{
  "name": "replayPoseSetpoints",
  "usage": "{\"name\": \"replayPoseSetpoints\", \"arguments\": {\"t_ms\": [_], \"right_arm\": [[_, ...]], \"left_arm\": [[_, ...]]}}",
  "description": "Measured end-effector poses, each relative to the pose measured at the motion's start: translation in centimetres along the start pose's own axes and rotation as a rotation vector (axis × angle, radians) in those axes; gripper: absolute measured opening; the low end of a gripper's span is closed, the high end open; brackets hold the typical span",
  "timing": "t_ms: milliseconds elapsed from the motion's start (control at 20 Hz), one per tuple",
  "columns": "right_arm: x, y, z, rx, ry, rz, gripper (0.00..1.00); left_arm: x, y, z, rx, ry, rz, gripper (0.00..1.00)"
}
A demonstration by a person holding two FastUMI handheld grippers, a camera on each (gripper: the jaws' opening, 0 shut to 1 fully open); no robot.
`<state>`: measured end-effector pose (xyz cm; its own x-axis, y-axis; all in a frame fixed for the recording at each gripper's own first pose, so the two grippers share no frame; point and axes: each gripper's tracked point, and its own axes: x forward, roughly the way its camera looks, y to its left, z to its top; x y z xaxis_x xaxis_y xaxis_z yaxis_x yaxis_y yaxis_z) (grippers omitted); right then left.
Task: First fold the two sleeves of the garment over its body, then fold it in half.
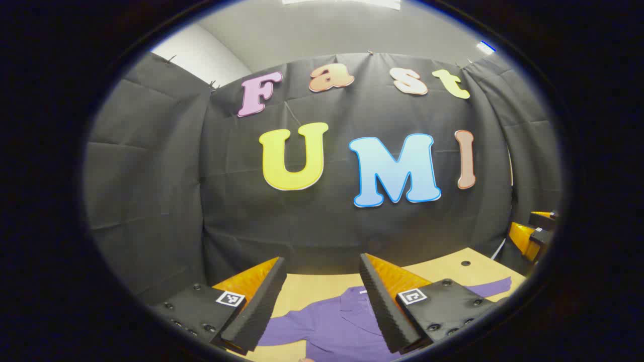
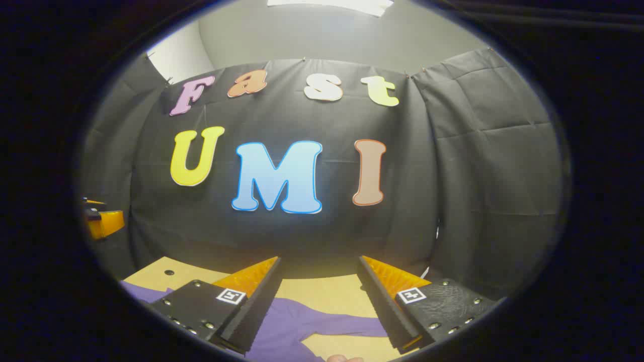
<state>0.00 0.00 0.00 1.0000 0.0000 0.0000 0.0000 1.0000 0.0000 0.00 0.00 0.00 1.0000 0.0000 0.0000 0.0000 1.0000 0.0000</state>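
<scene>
1. On the left, the left gripper (image 1: 322,296) is hovering above the wooden table (image 1: 453,266), its fingers standing wide apart and gripping nothing; between them the purple garment (image 1: 332,327) is lying flat, collar area toward the booth wall

2. One sleeve (image 1: 490,287) is stretching out flat across the table toward the other gripper, which is showing at the far edge of the left gripper view; the second sleeve (image 1: 287,327) is lying spread out near the left gripper's own finger

3. In the right gripper view, the right gripper (image 2: 319,301) is also hanging over the table with its jaws spread wide and empty, a sleeve (image 2: 322,322) running beneath them

4. The cloth is looking thin, light and limp, so it is likely going to sag, drag and wrinkle rather than hold any shape; nothing fragile, little slip on bare wood

5. Judging from this, the sleeves are not yet folded; pinching each sleeve near its cuff end, through one layer, is seeming the sensible hold
</scene>
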Motion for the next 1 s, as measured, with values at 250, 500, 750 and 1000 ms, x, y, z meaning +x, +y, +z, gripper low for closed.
{"name": "replayPoseSetpoints", "arguments": {"t_ms": [250, 500, 750, 1000], "right_arm": [[0.6, -2.0, -1.5, 0.007, 0.031, -0.045, 0.94], [1.5, -4.9, -3.7, -0.004, 0.068, -0.103, 0.94], [2.6, -9.0, -7.9, -0.017, 0.143, -0.187, 0.94], [3.5, -12.8, -13.1, -0.021, 0.237, -0.251, 0.94]], "left_arm": [[0.2, -0.1, -0.2, 0.007, 0.004, 0.004, 0.94], [0.2, -0.5, 0.2, 0.006, 0.011, 0.008, 0.94], [0.3, -0.6, 0.0, 0.015, 0.016, 0.01, 0.94], [-0.1, -0.7, 0.0, 0.034, 0.019, 0.021, 0.94]]}}
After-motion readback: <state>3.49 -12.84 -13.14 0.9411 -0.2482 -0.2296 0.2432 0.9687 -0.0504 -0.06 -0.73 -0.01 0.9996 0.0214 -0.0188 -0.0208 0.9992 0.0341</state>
